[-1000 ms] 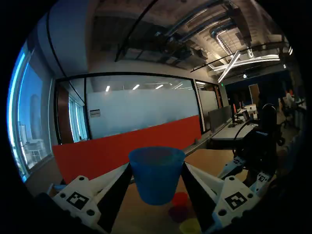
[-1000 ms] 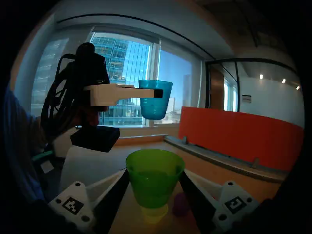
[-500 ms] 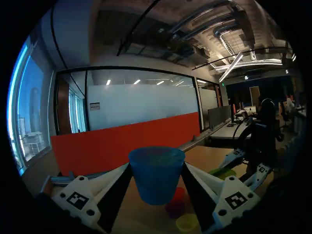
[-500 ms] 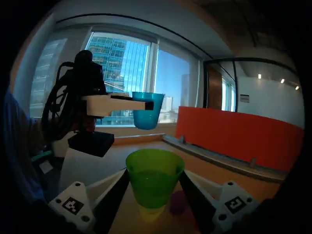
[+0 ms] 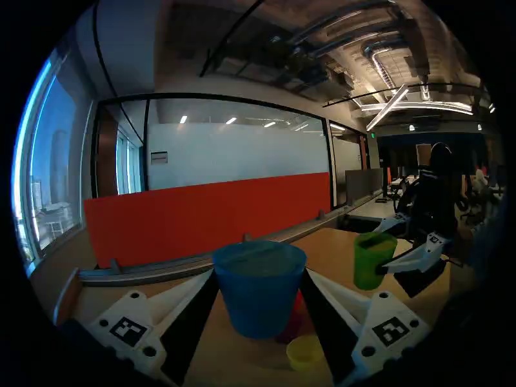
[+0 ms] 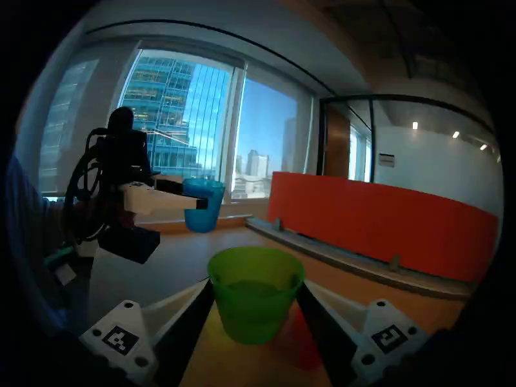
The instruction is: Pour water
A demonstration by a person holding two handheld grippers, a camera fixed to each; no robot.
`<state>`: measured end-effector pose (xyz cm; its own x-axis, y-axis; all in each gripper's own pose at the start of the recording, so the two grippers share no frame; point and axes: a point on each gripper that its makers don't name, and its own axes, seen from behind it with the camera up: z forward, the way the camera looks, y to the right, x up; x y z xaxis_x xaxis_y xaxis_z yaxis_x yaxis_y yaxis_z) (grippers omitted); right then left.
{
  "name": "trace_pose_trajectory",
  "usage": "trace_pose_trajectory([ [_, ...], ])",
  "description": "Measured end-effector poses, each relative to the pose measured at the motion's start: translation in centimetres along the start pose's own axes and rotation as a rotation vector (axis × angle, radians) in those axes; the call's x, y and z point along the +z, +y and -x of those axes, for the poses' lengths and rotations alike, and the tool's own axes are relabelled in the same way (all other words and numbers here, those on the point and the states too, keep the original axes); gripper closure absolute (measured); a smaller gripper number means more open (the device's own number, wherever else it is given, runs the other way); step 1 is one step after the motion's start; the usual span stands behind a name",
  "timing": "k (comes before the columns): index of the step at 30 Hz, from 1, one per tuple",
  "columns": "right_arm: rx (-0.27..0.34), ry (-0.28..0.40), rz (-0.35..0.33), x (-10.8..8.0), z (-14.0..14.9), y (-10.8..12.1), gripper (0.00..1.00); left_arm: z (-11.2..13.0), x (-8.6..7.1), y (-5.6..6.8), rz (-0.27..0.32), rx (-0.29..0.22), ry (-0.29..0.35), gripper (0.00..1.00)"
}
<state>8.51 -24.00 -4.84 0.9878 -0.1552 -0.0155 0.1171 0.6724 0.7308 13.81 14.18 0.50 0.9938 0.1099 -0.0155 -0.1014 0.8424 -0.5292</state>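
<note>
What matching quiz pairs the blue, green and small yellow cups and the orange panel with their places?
1. blue plastic cup
2. green plastic cup
3. small yellow plastic cup
4. orange wall panel

A. behind the wooden table
B. in the jaws of the right gripper
C. standing on that table
D. in the jaws of the left gripper

Pairs: 1-D, 2-B, 3-C, 4-A

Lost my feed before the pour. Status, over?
Left gripper shut on blue cup, upright. Right gripper shut on green cup, upright. Cups apart; yellow cup on table below.
</note>
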Motion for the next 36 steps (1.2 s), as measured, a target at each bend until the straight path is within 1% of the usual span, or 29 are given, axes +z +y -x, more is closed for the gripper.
trace_pose_trajectory([
  [9, 0.003, -0.019, 0.062, -2.7, 0.9, 2.8, 0.11, 3.1, -0.8, 0.2, -0.004, -0.034, -0.035, 0.15],
  [12, 0.006, -0.025, 0.083, -3.5, 1.2, 3.7, 0.11, 4.2, -1.1, 0.1, -0.009, -0.04, -0.05, 0.15],
  [18, 0.011, -0.039, 0.11, -4.9, 1.8, 5.0, 0.11, 5.8, -1.4, 0.2, -0.007, -0.046, -0.074, 0.15],
  [24, 0.011, -0.053, 0.125, -5.6, 2.4, 5.8, 0.11, 7.1, -1.6, 0.4, 0.001, -0.054, -0.105, 0.15],
  [36, 0.036, -0.104, 0.11, -6.1, 4.5, 6.4, 0.11, 10.7, -1.6, 0.9, 0.029, -0.045, -0.196, 0.15],
])
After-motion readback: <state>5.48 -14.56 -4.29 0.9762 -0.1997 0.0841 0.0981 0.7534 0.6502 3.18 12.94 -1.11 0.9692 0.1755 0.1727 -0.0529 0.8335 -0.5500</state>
